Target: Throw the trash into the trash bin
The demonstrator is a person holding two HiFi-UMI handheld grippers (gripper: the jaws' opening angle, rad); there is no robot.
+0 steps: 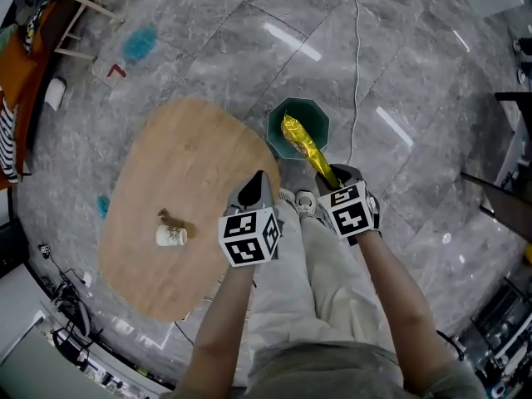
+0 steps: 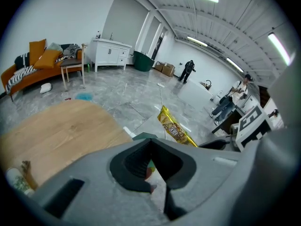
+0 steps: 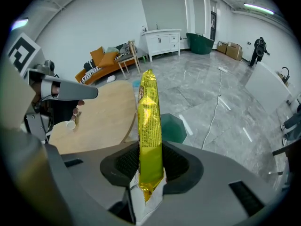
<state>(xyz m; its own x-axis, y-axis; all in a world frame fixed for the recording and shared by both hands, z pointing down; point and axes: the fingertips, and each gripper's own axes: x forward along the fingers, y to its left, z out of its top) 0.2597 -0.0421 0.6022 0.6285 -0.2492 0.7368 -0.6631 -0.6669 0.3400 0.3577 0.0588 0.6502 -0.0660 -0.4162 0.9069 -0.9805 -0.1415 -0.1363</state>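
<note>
Closest to me, the person's right claw (image 3: 150,168) is pinched onto the lower, torn-open end of a yellow foil snack wrapper (image 3: 149,121), which sticks out stiffly past the jaws. The left claw (image 2: 153,166) beside it has its jaws drawn together, and I can make out nothing held in it. From above, the wrapper's free end reaches over the mouth of the green trash bin (image 1: 314,121), which stands on the floor just beyond the person's shoes and right beside the edge of the oval wooden desk (image 1: 183,173). I would judge the wrapper nearly weightless, slick and crinkly, so the crimped end is the right place to hold it. Once let go it ought to fall, though something this light could flutter or catch on the rim, so lower over the opening looks safer. On the desk, well apart from the bin, lies a small white cup (image 1: 170,236) with a brown scrap (image 1: 173,219) touching it. It looks light and easily crushed, best taken gently by its wall. Farther off, a thin cable (image 1: 357,56) trails across the grey marble floor (image 1: 216,48), and an orange sofa (image 2: 33,67) sits by the wall.
</note>
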